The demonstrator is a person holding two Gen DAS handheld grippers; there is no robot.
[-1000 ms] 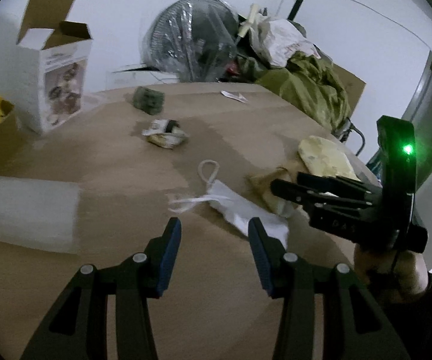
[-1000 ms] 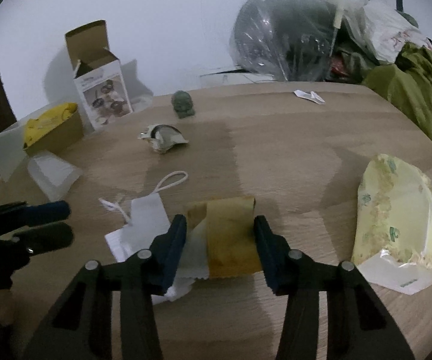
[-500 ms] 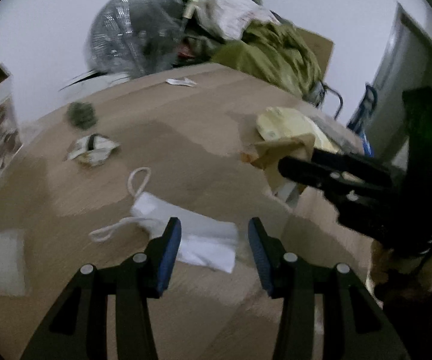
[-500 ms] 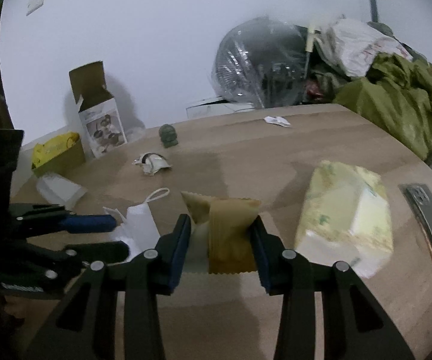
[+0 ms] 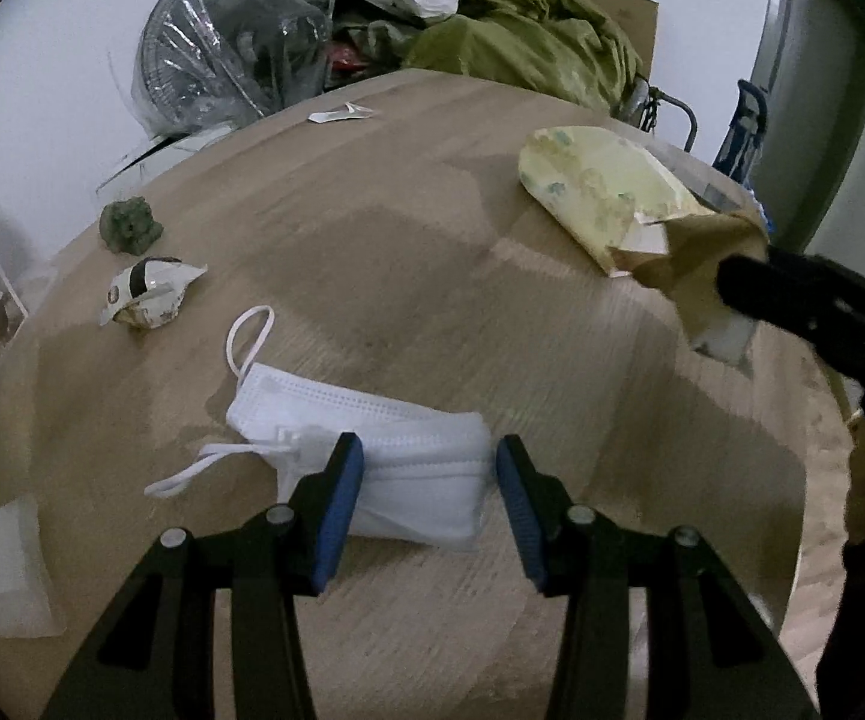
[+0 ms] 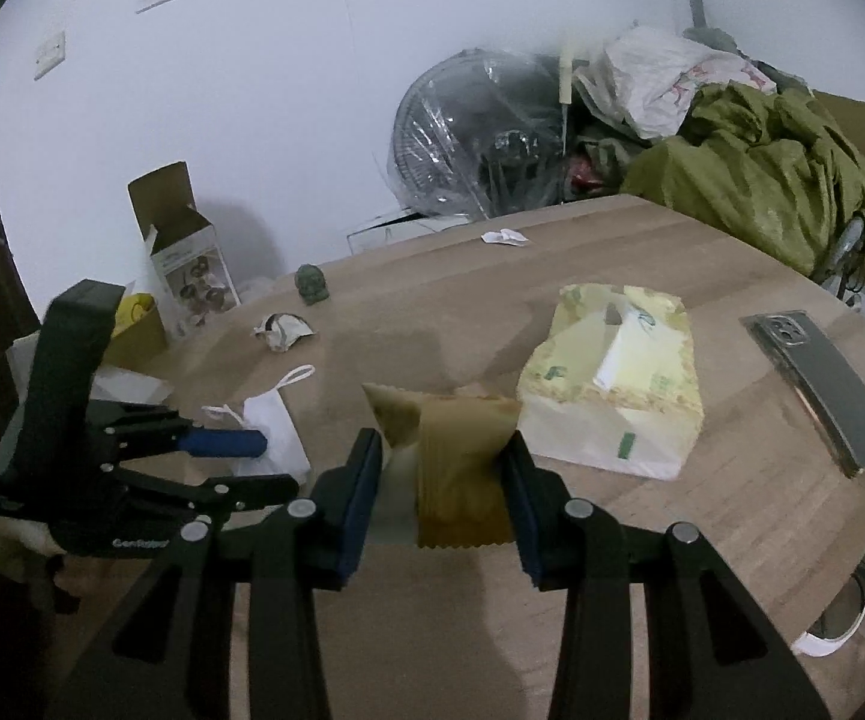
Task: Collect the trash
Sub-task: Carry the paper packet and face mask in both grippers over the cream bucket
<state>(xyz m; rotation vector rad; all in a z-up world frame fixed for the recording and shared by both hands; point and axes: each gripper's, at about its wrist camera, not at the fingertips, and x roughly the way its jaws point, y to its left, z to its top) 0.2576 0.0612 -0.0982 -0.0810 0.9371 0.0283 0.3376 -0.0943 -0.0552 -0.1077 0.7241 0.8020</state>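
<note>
My right gripper [image 6: 441, 495] is shut on a brown paper wrapper [image 6: 453, 468] and holds it above the round wooden table [image 6: 702, 510]; the wrapper also shows in the left wrist view [image 5: 702, 252]. My left gripper [image 5: 429, 504] is open, its blue pads [image 5: 342, 498] on either side of a white face mask [image 5: 372, 444] that lies on the table; the mask also shows in the right wrist view [image 6: 270, 432]. A crumpled wrapper [image 5: 150, 294], a green crumpled lump [image 5: 129, 225] and a small white scrap [image 5: 339, 114] lie farther back.
A yellow tissue pack [image 6: 618, 384] and a phone [image 6: 822, 384] lie to the right. An open cardboard box [image 6: 183, 252] and a yellow box [image 6: 138, 324] stand at the left. A wrapped fan [image 6: 480, 132] and olive cloth [image 6: 756, 168] sit behind the table.
My right gripper closed on the brown wrapper and lifted it off the table. My left gripper moved forward until its fingers straddle the white mask.
</note>
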